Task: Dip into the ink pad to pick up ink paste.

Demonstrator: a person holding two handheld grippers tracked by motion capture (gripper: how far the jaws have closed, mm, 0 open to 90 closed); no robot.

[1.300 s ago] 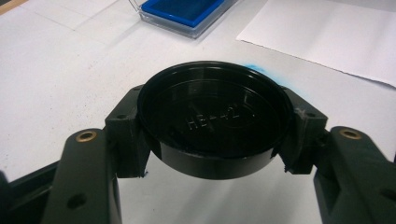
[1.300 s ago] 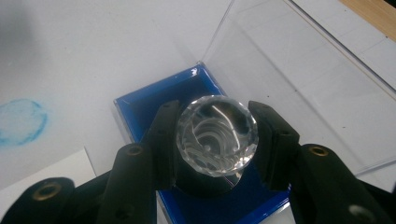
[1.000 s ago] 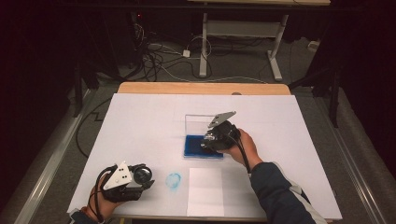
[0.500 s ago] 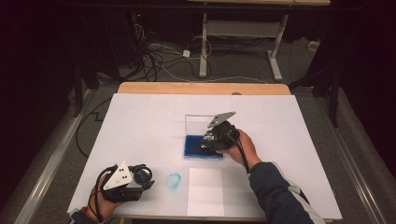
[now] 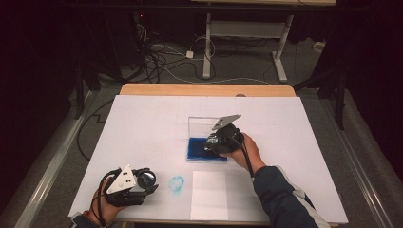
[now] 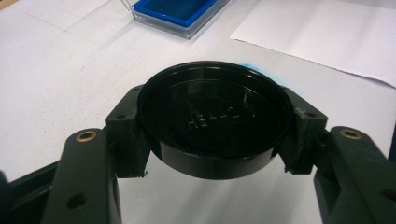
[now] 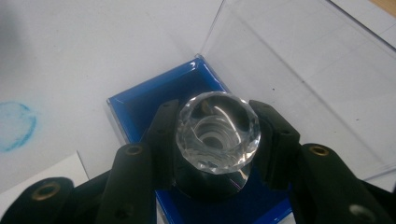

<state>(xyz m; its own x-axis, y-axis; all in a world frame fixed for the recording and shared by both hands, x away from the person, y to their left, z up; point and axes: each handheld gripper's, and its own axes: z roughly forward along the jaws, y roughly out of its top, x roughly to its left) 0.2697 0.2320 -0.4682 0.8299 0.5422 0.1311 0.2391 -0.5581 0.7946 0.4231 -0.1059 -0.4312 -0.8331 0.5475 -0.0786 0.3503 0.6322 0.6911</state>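
My right gripper (image 7: 217,135) is shut on a round stamp with a clear faceted top (image 7: 217,131) and a black body. It holds the stamp down over the blue ink pad (image 7: 140,105), which lies in a clear case with its lid (image 7: 303,70) standing open behind. In the high view this gripper (image 5: 216,145) sits on the pad (image 5: 197,149) at mid-table. My left gripper (image 6: 212,135) is shut on a black round cap (image 6: 212,116) with raised lettering, near the table's front left (image 5: 144,179).
A faint blue round print (image 5: 177,184) marks the white table cover (image 5: 142,123) between the two hands. A white paper sheet (image 5: 209,194) lies at the front edge, right of the print. Cables and desk legs stand on the floor beyond the table.
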